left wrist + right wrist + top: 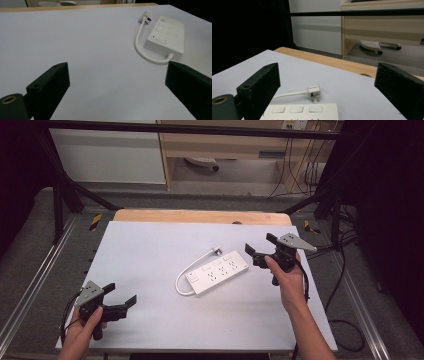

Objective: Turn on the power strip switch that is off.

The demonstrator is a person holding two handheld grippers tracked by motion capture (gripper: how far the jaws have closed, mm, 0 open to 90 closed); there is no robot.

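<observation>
Gaping wide, both: left claw (121, 304) well off the near-left of the white power strip (218, 272), jaws empty, held by a hand (82, 325) above the pale worktop (150, 245); right claw (260, 251) just beside the strip's far-right end, jaws spread with nothing between, gripped by the other hand (290, 282). Strip lying flat mid-worktop, short white cord (186, 275) looping from its near-left end round to a plug (216, 251) resting just behind it.

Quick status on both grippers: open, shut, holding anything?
Left gripper: open, holding nothing.
Right gripper: open, holding nothing, by the power strip.
</observation>
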